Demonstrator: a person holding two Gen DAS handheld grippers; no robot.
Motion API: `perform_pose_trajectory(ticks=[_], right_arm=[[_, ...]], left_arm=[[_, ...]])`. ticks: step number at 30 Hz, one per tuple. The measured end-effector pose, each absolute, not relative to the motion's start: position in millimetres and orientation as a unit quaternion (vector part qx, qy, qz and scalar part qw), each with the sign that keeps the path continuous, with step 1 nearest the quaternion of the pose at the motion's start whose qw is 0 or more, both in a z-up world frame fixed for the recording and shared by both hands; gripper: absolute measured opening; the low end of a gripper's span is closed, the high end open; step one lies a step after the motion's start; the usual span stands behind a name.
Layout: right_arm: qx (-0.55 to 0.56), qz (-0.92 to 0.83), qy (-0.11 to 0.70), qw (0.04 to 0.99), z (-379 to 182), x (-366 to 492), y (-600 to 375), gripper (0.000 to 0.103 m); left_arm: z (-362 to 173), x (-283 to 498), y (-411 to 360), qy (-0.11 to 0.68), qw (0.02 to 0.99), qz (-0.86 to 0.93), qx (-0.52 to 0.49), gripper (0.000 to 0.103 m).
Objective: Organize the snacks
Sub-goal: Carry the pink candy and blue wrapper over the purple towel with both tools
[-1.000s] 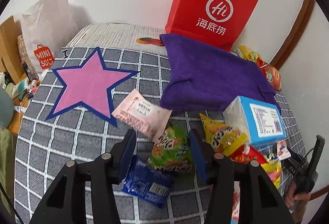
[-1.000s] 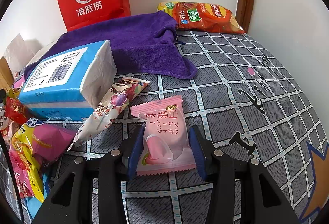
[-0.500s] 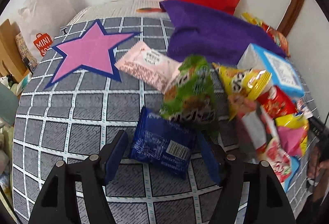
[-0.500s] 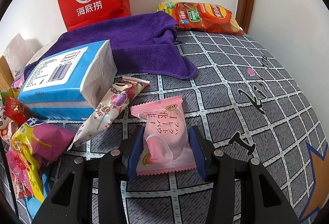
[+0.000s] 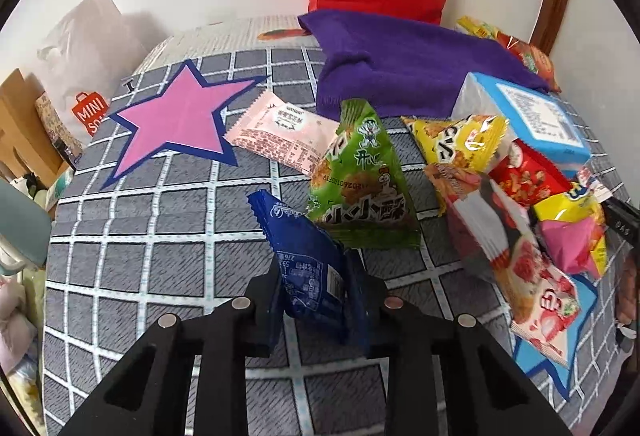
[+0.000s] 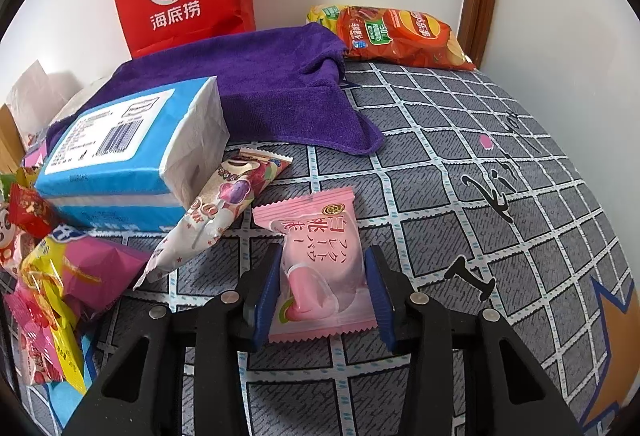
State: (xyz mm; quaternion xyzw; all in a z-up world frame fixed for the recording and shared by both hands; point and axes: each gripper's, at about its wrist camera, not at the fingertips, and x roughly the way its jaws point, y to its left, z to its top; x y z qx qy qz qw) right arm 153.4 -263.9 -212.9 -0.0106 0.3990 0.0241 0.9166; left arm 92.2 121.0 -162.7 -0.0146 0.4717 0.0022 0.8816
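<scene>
In the left wrist view, the left tongs (image 5: 316, 292) are seen clenched on a blue snack packet (image 5: 306, 256), which is pinched at its lower end and stands tilted, its long axis running up and left toward the middle of the frame. Just beyond it, to the upper right, a green snack packet (image 5: 360, 188) lies on the grid-patterned surface (image 5: 160, 236), and a pale pink wrapper (image 5: 288, 136) lies past that, beside the pink star (image 5: 180, 120).

In the right wrist view, the right tongs (image 6: 320, 284) are closing around a pink peach packet (image 6: 320, 260); the packet lies flat between the pads, its long axis pointing away up the frame, and contact at both pads cannot be confirmed. The snack pile (image 6: 48, 268) sits at the left edge, so it is judged that either packet would be carried sideways from here.
</scene>
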Motion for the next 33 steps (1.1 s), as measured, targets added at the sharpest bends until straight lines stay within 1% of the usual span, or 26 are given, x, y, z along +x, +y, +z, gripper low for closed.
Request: perform_pose_trajectory(ticks=[8,13,17,26,33], right_arm=[[-0.009,0.031,0.395,0.918,-203,124,-260,0.04],[-0.006,0.033,0.368,0.929,-168,106,-261,0.04],[-0.001,0.037,0.354,0.935,-135,102,-259,0.04],[-0.013,0.055,0.318,0.946,-68,132,-237,0.04],[0.0,0.073,0.309,0.948,-36,186,-218,0.04]], left_arm=[[-126,71,130,0.446,0.894,0.009,-0.036,0.026],[-99,69,125,0.43,0.902,0.008,-0.042,0.026],[-80,82,120,0.423,0.904,0.005,-0.058,0.026],[-39,128,93,0.403,0.914,-0.015,-0.052,0.026],[-21,178,80,0.393,0.918,-0.021,-0.052,0.026]])
